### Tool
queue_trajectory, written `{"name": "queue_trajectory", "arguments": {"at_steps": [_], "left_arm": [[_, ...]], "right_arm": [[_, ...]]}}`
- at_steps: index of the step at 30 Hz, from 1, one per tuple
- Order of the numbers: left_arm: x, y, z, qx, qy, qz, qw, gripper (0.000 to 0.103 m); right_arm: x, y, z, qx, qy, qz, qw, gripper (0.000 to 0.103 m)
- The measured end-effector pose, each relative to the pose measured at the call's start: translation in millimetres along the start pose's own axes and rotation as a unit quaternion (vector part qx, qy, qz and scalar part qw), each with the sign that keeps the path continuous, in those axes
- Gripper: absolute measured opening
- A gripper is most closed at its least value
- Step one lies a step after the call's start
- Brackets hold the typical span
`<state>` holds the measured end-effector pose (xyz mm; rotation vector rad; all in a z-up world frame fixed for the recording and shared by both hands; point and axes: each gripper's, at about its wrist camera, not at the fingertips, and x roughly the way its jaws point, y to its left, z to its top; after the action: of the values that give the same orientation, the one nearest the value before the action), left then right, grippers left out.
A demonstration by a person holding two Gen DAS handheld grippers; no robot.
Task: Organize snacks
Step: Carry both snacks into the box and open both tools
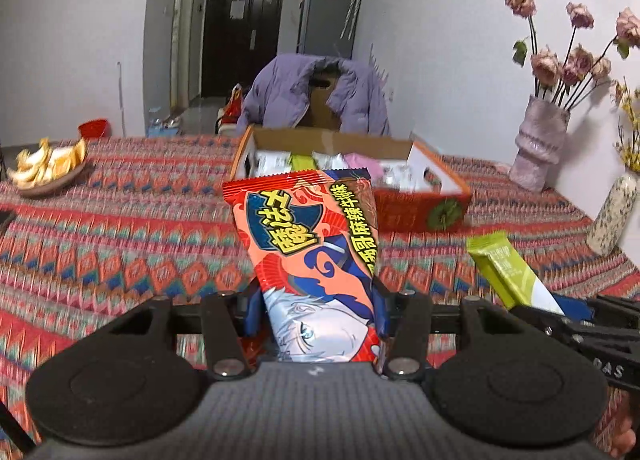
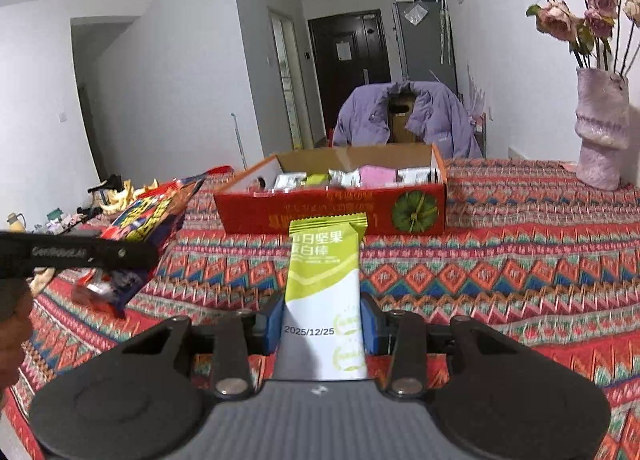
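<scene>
While both packets are hanging above the table, the left gripper [image 1: 318,310] is squeezing the red packet [image 1: 316,260] and the right gripper [image 2: 324,326] the green bar [image 2: 326,292]. Both might be bumping together over the box [image 2: 332,212] ahead, or slipping out.

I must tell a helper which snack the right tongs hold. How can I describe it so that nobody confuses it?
Find the orange cardboard box on the patterned tablecloth. In front of it, the right tongs grip a slim bar wrapper, lime green above and white below, printed 2025/12/25. The packet in the left tongs is wider, red, with a cartoon face.
</scene>
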<state>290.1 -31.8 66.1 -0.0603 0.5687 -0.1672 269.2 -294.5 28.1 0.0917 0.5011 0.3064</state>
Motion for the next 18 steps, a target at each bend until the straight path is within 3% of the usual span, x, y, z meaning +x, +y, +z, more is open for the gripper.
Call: {"name": "queue_trajectory", "arguments": {"at_steps": [7,12,16,18], "left_arm": [[56.9,-1.6,64.7,0.006,-0.015,-0.01,0.9998,0.051],[132.5,-6.5,113.7,-0.012,0.029,-0.047,0.9984,0.051],[204.1,-11.3,146.6,-0.029,0.078,-0.072,0.9939,0.051],[244.3,-17.6,157.8,-0.029,0.1,-0.062,0.9926,0.051]], "right_arm": [[31.5,-24.5,66.0,-0.013,-0.02,0.014,1.0,0.038],[92.6,-54.0,117.9,0.0,-0.013,0.014,1.0,0.038],[170.1,-74.7,149.1,-0.01,0.022,-0.028,0.999,0.038],[210.2,-86.0,160.1,-0.003,0.046,-0.047,0.998,0.038]]}}
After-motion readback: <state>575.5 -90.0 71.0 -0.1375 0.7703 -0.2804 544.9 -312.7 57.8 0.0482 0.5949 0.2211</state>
